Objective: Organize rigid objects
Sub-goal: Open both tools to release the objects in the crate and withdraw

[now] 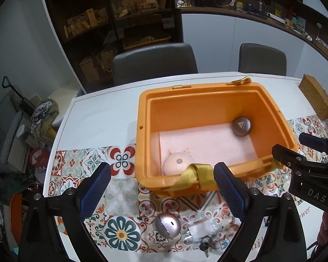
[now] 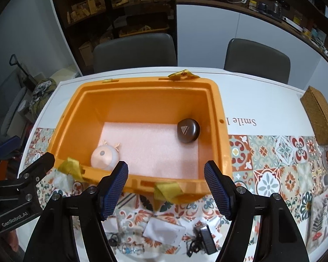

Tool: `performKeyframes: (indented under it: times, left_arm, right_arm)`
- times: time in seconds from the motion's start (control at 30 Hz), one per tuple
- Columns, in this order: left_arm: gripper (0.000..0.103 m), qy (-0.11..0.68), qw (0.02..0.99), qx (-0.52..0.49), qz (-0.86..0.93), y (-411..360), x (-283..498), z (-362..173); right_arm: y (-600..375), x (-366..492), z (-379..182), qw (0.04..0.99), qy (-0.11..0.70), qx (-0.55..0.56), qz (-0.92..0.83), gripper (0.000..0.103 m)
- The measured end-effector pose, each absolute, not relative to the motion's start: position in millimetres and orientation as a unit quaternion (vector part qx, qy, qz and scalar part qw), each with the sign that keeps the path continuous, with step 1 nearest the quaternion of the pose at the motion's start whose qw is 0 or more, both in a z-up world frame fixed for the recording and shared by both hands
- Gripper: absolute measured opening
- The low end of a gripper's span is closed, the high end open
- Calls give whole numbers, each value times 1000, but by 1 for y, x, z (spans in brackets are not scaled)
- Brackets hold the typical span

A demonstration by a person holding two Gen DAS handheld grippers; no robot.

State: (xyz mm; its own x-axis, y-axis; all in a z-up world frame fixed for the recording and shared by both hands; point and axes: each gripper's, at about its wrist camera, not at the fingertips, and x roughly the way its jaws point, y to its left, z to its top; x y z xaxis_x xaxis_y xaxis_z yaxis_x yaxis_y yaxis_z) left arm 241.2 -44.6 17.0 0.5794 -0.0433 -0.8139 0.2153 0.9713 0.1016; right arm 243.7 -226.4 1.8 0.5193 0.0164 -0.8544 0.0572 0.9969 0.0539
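We hold the left tool (image 1: 161, 185) and right tool (image 2: 166, 187) wide apart and empty above the near rim of the orange box (image 2: 216, 100) on the table (image 1: 102, 118). Inside lie a pink toy (image 2: 102, 157) and a dark case (image 2: 188, 128); a silver ball (image 1: 167, 224) rests outside, in front of the box.

Orange bin (image 2: 216, 100) middle lying open; pink toy (image 2: 102, 157) and dark case (image 2: 188, 130) occupying opposite corners; straps (image 2: 167, 191) possibly snagging near rim.

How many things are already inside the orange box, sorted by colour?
Pink: 1, the round pink toy
Dark brown: 1, the dark case
Total: 2, both lying on the pink foam liner of the orange box.
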Motion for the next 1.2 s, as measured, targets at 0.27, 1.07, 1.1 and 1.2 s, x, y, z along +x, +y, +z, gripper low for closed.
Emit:
performKeyframes:
  times: [0.27,1.07,1.1,1.2]
  left_arm:
    - [98,440,889,89,-85,-50,216,29]
    - [98,462,877,73,-111,-73,171,5]
    - [98,464,876,74,-111,-74,170,2]
    - [98,471,872,77,-112,-78,167,-5]
  right_arm:
    - [-237,214,14,879,473,55,-8,72]
    - [-269,151,0,874,478,84,-22,72]
    - [-271,149,-2,873,480,85,-23,72]
    - [-274,145,-9,869,487,89,-26,72]
